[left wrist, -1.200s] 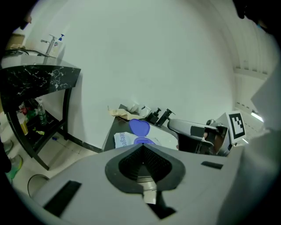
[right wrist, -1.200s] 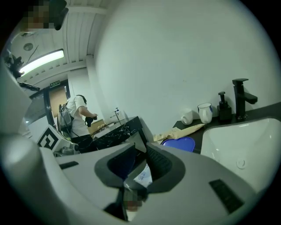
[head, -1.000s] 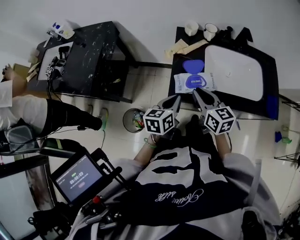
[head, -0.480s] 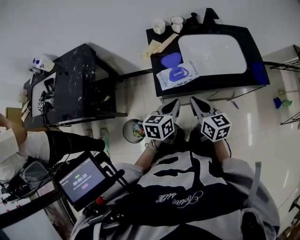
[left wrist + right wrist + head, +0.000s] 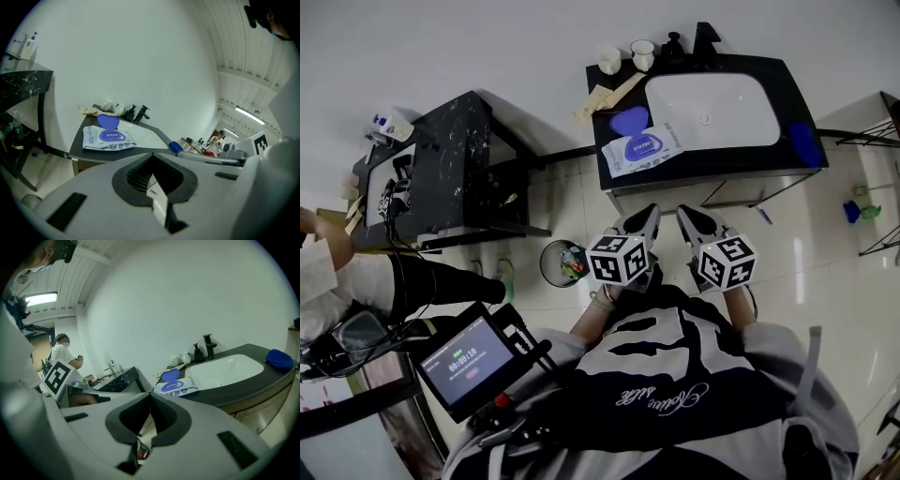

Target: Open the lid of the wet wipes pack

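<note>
The wet wipes pack (image 5: 642,150) lies flat on the left part of a black counter (image 5: 694,167), beside the sink. Its blue lid (image 5: 628,121) stands flipped open toward the wall. The pack (image 5: 108,138) and the raised lid (image 5: 108,121) also show in the left gripper view, and the pack (image 5: 177,386) in the right gripper view. My left gripper (image 5: 645,219) and right gripper (image 5: 687,217) hang side by side over the floor, well short of the counter. Both are shut with nothing between the fingers.
A white sink basin (image 5: 712,111) with a black faucet (image 5: 705,39) fills the counter's right. Two cups (image 5: 609,58) stand at the back left, a blue cloth (image 5: 802,142) at the right edge. A bin (image 5: 562,262) and a black marble table (image 5: 459,169) stand to the left.
Both grippers have drawn back from the counter's front edge toward the body. The pack lies in the same place with its lid open throughout.
</note>
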Motion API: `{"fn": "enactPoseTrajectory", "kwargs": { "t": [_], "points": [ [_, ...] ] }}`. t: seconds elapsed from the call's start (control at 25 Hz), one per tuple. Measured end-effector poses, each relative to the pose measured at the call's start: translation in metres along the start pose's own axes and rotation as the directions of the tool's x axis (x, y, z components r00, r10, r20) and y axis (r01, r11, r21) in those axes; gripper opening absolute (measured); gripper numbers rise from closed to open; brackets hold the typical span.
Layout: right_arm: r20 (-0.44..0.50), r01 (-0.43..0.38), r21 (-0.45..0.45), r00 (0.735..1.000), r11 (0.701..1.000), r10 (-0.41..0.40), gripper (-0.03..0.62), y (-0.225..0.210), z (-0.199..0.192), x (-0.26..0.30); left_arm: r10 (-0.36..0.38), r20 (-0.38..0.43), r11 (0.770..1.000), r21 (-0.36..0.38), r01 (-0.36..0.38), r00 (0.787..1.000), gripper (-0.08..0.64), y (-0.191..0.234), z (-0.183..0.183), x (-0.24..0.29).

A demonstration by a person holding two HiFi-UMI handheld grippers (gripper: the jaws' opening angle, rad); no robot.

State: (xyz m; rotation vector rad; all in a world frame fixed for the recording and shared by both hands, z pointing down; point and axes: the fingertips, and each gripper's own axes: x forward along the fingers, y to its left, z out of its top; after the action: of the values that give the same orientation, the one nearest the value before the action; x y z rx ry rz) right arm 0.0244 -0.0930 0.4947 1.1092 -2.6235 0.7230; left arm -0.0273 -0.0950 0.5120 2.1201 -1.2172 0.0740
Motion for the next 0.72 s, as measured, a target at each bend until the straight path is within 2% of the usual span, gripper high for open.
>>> {"fn": "enactPoseTrajectory", "kwargs": {
  "t": [0.24, 0.4, 0.52, 0.72],
  "points": [
    [-0.006, -0.031, -0.004, 0.999, 0.999, 0.031, -0.002, -0.001, -0.018, -0.055, 0.034, 0.059, 0.999, -0.022, -0.032, 0.998, -0.002, -0.045, -0.022, -0.016],
    [0.002, -0.058, -0.007, 0.998, 0.998, 0.058, -0.002, 0.006, -0.054, -0.108, 0.043, 0.108, 0.999, -0.014, -0.041, 0.993, -0.002, -0.090, -0.060, -0.041],
    [-0.021, -0.069, 0.009, 0.997, 0.998, 0.069, -0.002, 0.001, -0.064, -0.130, 0.058, 0.109, 0.998, -0.024, -0.056, 0.992, -0.002, -0.115, -0.074, -0.045],
    [-0.049, -0.086, 0.066, 0.995, 0.994, 0.090, -0.002, 0.001, -0.078, -0.144, 0.085, 0.077, 0.996, -0.030, -0.083, 0.993, -0.002, -0.128, -0.091, -0.057]
  ]
}}
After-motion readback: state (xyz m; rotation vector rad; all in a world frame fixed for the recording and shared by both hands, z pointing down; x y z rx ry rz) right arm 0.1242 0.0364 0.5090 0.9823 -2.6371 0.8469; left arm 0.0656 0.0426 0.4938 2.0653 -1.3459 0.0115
